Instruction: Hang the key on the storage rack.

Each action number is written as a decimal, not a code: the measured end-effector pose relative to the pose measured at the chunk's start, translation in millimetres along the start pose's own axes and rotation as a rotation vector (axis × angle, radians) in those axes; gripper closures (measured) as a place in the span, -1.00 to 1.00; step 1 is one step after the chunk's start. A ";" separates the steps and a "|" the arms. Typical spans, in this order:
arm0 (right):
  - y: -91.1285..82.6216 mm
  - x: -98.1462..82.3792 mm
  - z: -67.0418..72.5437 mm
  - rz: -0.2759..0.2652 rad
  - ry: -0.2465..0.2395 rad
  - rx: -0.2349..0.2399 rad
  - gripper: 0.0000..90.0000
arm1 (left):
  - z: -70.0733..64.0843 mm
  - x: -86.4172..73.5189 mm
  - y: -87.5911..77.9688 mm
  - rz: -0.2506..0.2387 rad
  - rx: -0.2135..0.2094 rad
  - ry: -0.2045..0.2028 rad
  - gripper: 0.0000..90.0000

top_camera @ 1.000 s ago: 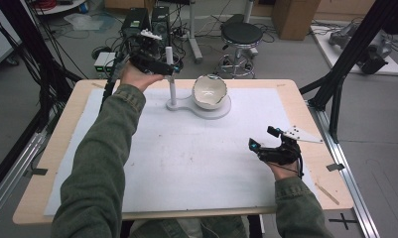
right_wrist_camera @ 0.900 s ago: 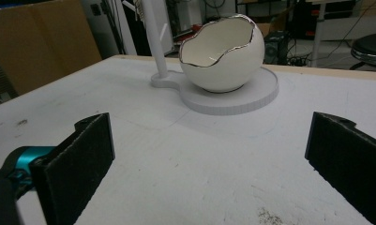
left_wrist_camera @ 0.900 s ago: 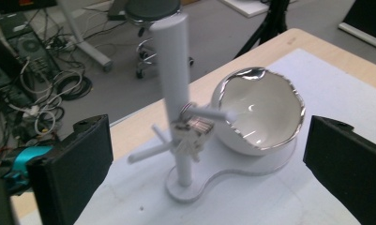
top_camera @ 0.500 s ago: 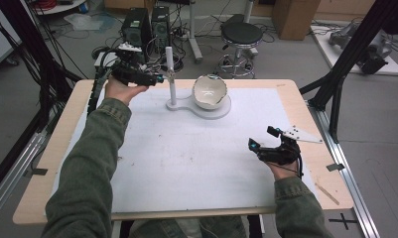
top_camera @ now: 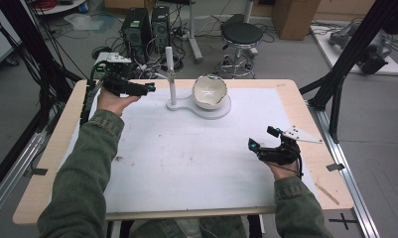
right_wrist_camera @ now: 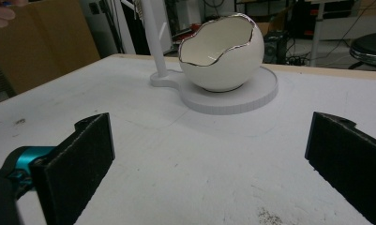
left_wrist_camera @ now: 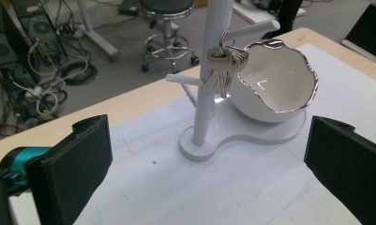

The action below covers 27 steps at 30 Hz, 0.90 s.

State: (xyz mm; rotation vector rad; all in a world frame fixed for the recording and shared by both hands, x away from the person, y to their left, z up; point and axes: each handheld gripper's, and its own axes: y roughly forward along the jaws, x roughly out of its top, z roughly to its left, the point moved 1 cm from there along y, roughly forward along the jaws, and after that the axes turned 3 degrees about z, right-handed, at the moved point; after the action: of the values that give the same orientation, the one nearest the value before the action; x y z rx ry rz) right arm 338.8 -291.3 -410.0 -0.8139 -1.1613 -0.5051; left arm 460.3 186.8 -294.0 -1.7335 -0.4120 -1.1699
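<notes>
A white stand with an upright post sits at the table's far middle. A white egg-shaped bowl with a silver rim rests on its round base. A bunch of keys hangs from a peg on the post, beside the bowl. My left gripper hovers left of the post, open and empty, jaws wide in the left gripper view. My right gripper rests near the table's right side, open and empty, facing the bowl from a distance.
A white mat covers most of the wooden table. Black frame struts stand to the right. Behind the table are a stool and computer towers. A thin wooden stick lies near the right front corner.
My left gripper has drawn away from above the post, moving left and lower. The right gripper has stayed in place.
</notes>
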 end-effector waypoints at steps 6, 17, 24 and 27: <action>0.8 -0.1 -0.3 -0.001 -0.007 -0.001 -0.99 | -3.1 -12.9 -6.0 0.008 0.005 0.023 -0.96; 0.4 -0.1 -0.1 -0.001 -0.008 -0.003 -0.99 | -0.9 -35.3 -23.9 -0.019 0.013 0.004 -0.96; 0.4 -0.1 0.2 0.001 -0.006 -0.005 -0.99 | 4.1 -47.6 -33.1 -0.025 0.031 -0.009 -0.96; 0.2 -0.1 0.2 0.001 -0.004 -0.007 -0.99 | 6.4 -52.0 -35.7 -0.034 0.039 -0.023 -0.96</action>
State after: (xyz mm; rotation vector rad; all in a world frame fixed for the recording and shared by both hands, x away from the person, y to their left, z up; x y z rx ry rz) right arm 338.7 -291.0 -410.0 -0.8214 -1.1638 -0.5074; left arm 413.4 220.8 -319.7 -1.7132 -0.4773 -1.1600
